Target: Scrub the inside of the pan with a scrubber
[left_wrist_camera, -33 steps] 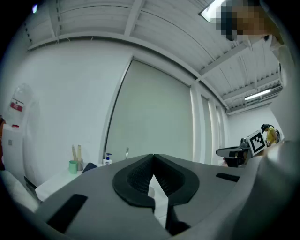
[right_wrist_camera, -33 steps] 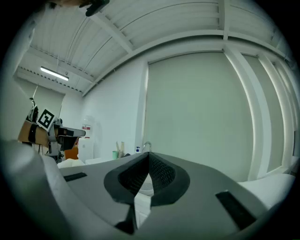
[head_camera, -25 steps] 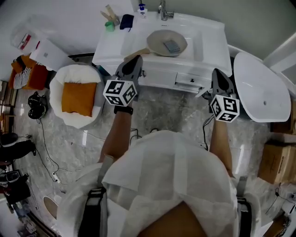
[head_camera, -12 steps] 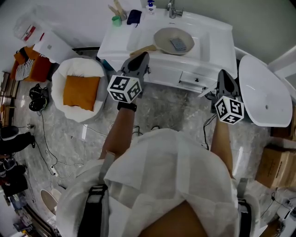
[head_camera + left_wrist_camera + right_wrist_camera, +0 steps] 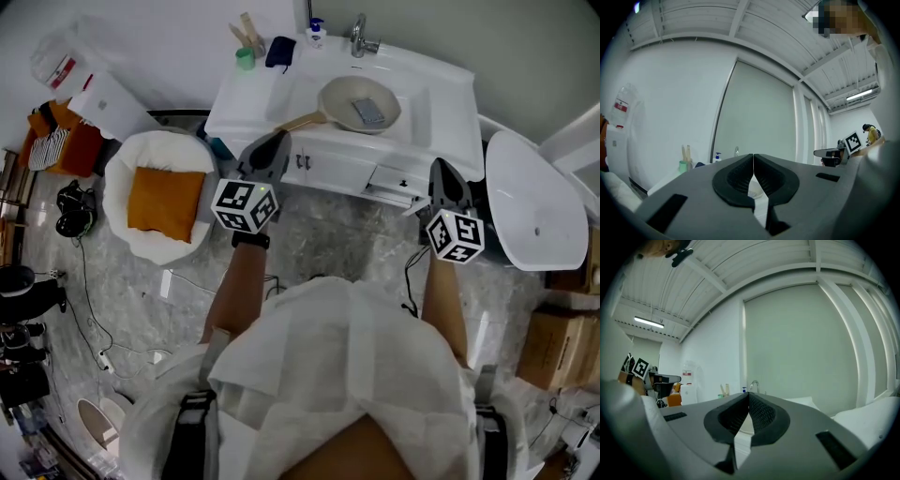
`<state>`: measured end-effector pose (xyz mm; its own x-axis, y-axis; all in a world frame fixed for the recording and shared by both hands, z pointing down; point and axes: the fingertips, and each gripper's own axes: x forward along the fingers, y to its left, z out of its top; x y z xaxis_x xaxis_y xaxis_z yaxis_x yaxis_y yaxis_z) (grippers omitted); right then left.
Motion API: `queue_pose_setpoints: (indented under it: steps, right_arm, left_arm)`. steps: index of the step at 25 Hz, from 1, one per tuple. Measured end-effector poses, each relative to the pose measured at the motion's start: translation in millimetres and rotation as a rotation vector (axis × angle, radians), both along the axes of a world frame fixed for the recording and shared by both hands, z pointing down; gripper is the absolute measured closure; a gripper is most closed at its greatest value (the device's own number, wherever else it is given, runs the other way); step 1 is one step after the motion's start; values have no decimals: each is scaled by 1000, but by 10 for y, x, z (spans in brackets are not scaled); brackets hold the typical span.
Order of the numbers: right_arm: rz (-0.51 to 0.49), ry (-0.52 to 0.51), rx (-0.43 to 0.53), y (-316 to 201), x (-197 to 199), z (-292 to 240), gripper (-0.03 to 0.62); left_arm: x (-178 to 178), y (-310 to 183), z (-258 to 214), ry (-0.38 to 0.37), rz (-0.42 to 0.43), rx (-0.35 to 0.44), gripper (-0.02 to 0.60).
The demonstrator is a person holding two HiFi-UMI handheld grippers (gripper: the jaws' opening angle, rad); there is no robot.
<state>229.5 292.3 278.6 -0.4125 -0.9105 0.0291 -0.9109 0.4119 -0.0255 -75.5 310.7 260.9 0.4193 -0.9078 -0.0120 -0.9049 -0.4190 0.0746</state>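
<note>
A beige pan (image 5: pixel 356 103) with a wooden handle lies in the white sink (image 5: pixel 441 94), and a grey scrubber (image 5: pixel 371 112) rests inside it. My left gripper (image 5: pixel 271 145) is shut and empty, held level in front of the cabinet just below the pan's handle. My right gripper (image 5: pixel 444 174) is also shut and empty, off to the right of the sink cabinet. In the left gripper view my left gripper (image 5: pixel 753 157) shows its jaws pressed together; the right gripper view shows my right gripper (image 5: pixel 748 395) the same way, with the faucet (image 5: pixel 753 384) beyond.
A faucet (image 5: pixel 361 37), a soap bottle (image 5: pixel 316 33), a green cup with sticks (image 5: pixel 246 54) and a dark cloth (image 5: pixel 279 51) stand at the sink's back. A white chair with an orange cushion (image 5: pixel 165 202) is at left. A white oval tub (image 5: pixel 536 202) is at right.
Both grippers and the person have shifted closer to the sink cabinet; the sink and pan now sit slightly lower and further right in the head view. Jaws stayed shut.
</note>
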Motion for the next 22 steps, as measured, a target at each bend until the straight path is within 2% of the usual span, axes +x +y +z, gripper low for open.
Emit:
queue_pose_setpoints:
  steps: [5,11,22]
  right_arm:
    - [-17,7,1,-86,-333,-26,586]
    - [-49,23,-14,-361,-499,49,586]
    - [-99,25,-30,-1881,-423,84,586]
  left_arm:
    - [-355,-79,-21,-10,-22,15,565]
    - [-350,-375,80,1,3,1,565]
    - [-66,-1858,32,-18,24,-10,565]
